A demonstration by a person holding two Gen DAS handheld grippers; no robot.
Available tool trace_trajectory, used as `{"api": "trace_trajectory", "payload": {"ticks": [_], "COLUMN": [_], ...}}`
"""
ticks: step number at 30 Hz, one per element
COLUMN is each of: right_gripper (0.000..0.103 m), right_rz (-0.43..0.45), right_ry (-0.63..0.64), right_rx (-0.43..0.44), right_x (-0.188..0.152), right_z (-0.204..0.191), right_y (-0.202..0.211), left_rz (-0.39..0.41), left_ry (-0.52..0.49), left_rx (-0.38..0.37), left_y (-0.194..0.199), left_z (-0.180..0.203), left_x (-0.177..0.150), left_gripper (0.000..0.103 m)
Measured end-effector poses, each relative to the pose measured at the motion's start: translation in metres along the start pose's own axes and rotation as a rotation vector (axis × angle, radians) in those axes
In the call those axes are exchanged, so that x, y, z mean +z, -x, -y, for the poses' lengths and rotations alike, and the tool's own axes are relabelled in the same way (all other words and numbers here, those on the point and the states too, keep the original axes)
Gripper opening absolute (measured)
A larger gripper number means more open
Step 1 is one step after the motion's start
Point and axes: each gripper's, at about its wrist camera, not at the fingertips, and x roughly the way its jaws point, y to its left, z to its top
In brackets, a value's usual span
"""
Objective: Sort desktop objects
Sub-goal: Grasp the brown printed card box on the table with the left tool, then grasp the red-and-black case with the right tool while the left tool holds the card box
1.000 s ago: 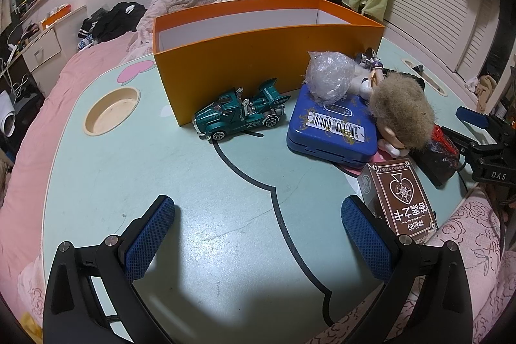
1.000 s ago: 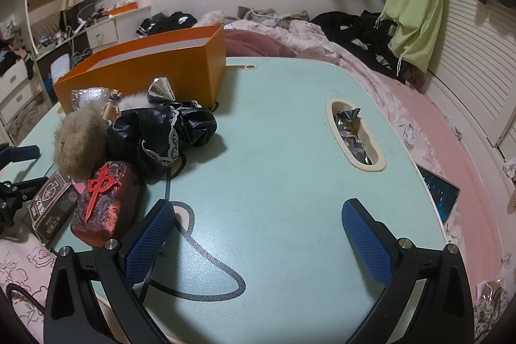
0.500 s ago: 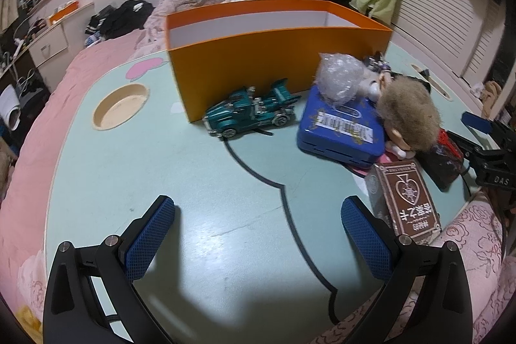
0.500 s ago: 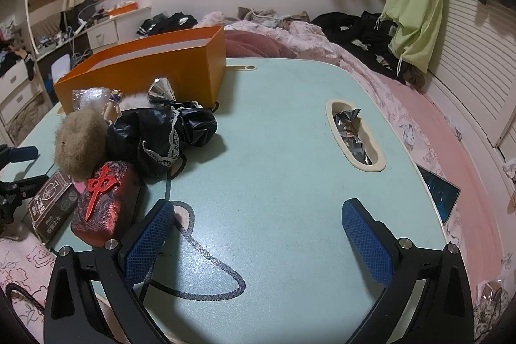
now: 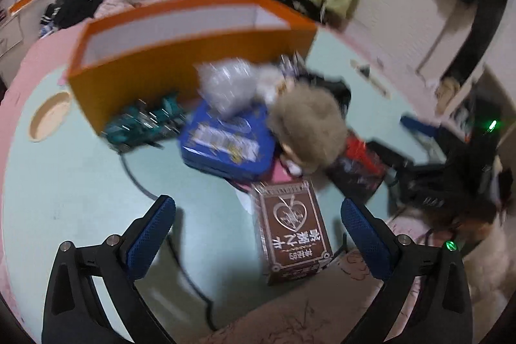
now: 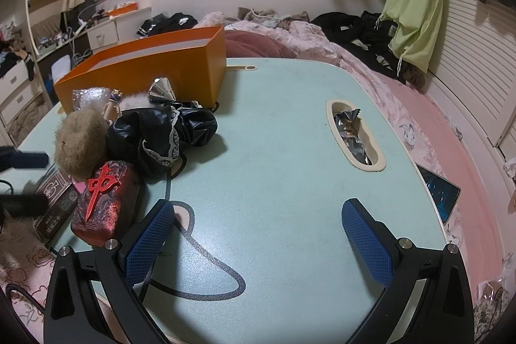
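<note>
Pale green tabletop fills most of my view, with a cluttered bedroom behind it. On it I count one orange box, one green toy car, one blue tin, one crumpled clear bag on the tin, one furry doll head, one black frilled garment, one red patterned block and one brown card box.

My left tongs hang over the table's near edge, jaws wide but starting to close; the brown card box lies between the pads, touched by neither. That box lies flat, its long axis running away from me toward the tin, heart emblem at the far half, lettering at the near end. The toy car sits against the orange box's front wall, its length along that wall.

My right tongs stand wide apart over bare table, gripping nothing, with the red block just to their left.
</note>
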Motion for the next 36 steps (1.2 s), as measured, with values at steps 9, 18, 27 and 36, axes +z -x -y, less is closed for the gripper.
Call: {"api": "trace_trajectory", "payload": {"ticks": [9,18,27,36], "right_gripper": [0.103,0.102,0.09,0.071], "right_rz": [0.0,0.093,0.078,-0.044], "right_ry": [0.0,-0.07,0.01,0.144], "right_rx": [0.0,0.08,0.256,0.2], "right_x": [0.0,0.01,0.027,0.021], "right_z": [0.0,0.002,-0.04,-0.07], "right_y": [0.0,0.022,0.033,0.005], "left_rz": [0.063,0.09,0.099,0.101], "left_ry": [-0.012,0.017,0.027,0.035], "left_rx": [0.09,0.098,0.118,0.12], "left_y": [0.005,0.008,0.011,0.012], "left_z": [0.001,-0.007,-0.008,-0.009], "left_x": [-0.006,-0.013,-0.018,-0.018], "left_gripper": [0.042,0.042,0.042,0.042]}}
